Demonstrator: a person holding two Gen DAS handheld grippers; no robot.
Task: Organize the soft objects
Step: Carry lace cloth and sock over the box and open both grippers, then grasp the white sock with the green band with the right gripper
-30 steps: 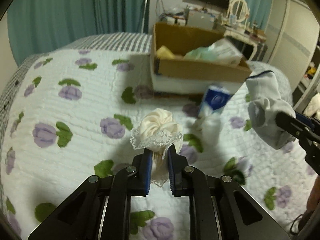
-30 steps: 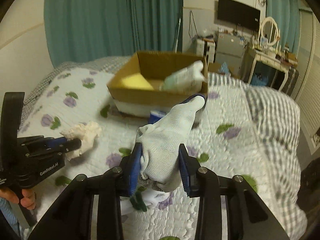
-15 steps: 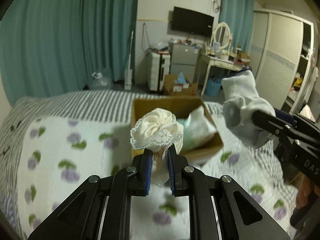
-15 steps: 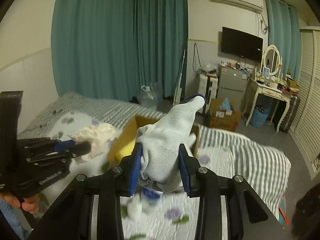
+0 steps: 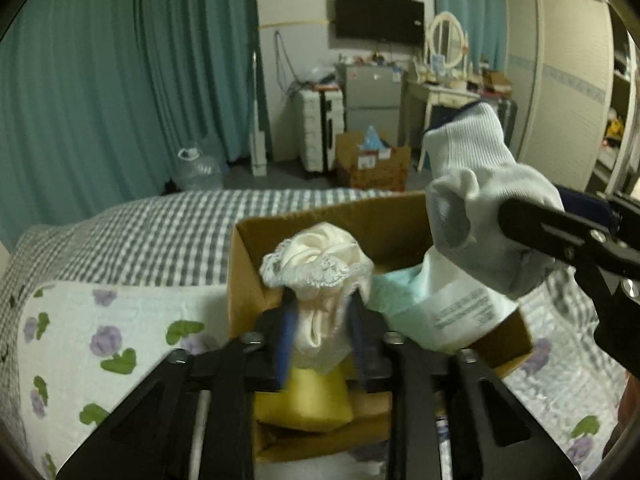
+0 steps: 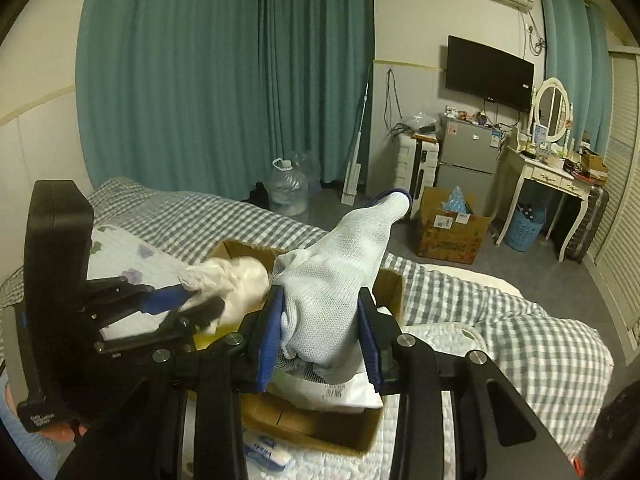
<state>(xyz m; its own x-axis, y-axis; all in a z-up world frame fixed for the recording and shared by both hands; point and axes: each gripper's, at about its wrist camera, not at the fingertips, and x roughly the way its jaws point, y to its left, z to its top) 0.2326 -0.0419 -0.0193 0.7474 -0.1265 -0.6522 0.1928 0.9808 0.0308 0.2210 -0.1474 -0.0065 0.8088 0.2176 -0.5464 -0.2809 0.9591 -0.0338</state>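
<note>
L claw (image 5: 320, 320) over the cardboard box (image 5: 248, 280), jaws opening, cream lace cloth (image 5: 316, 268) still sits between the blue pads; can't tell if pads still touch it, frame blurred there. Cloth bundle pokes up above the fingertips, lace rim on top. Directly under it inside the box: yellow sponge (image 5: 304, 400).

R claw (image 6: 320, 332) gripping white knit glove (image 6: 336, 276) w/ both blue pads pressed on its lower part; glove cuff w/ dark blue edge points up and away. In L view the glove hangs above the box's right side, just beside the cloth, not touching as far as I can see.

Also in box: pale green/white plastic pack (image 5: 440, 312) w/ printed label, leaning on right wall, under the glove.

Box sits on the bed (image 5: 120, 332), on white quilt w/ purple flowers; grey check cover beyond it. Small blue/white pack (image 6: 264, 452) lies on quilt just outside the box's near wall.

Far: teal curtains (image 6: 224, 80), water jug (image 6: 288, 192) on floor, 2nd carton (image 6: 448, 232), small fridge (image 6: 468, 148), wall TV (image 6: 488, 72), dressing table w/ oval mirror (image 6: 552, 108).
</note>
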